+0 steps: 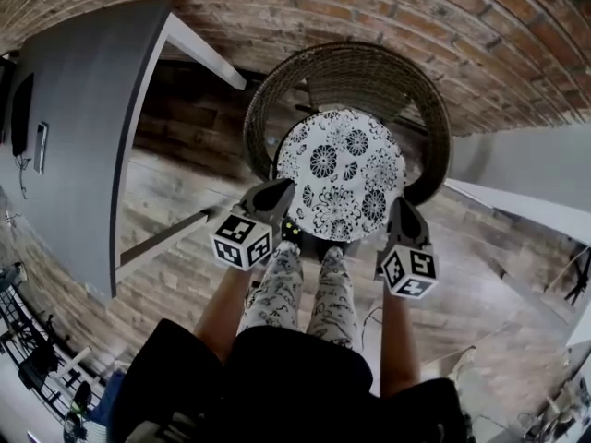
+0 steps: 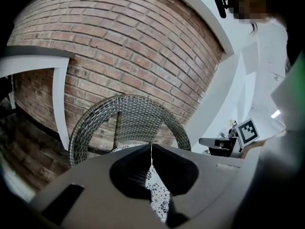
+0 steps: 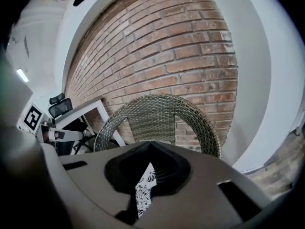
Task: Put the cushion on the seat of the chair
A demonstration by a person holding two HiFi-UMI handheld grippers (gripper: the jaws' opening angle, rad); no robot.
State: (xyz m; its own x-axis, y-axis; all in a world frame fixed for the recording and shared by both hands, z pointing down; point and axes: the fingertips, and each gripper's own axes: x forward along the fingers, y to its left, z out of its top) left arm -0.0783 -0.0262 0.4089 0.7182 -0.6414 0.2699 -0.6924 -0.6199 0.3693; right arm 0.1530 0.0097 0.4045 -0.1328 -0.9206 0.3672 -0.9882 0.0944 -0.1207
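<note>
Red brick wall (image 1: 388,7) curves behind a round wicker chair (image 1: 277,90), with plank floor (image 1: 175,201) open to both sides of it and toward the person standing at its front. A grey surface (image 1: 83,137) runs along the left; its near corner and white leg stand just beside the chair's left rim and narrow that side. To the right a pale wall (image 1: 526,155) stands apart from the chair, so there is more room there. The round black-and-white floral cushion (image 1: 342,173) is held at the chair's front, between the two arms of the curved backrest. From above it covers most of the seat, though I cannot tell whether it touches the seat. The left tongs (image 1: 284,192) are pressed together on the cushion's near-left edge, with patterned fabric showing in the gap behind the tips. The right tongs (image 1: 401,212) pinch the near-right edge the same way, a fold of the print caught between them. Each carries its marker cube, the left cube (image 1: 242,240) and the right cube (image 1: 409,272), on the side nearer the person. The person's legs (image 1: 277,289) in patterned trousers stand right at the cushion's near edge. Only the backrest rises above the cushion's far side.
</note>
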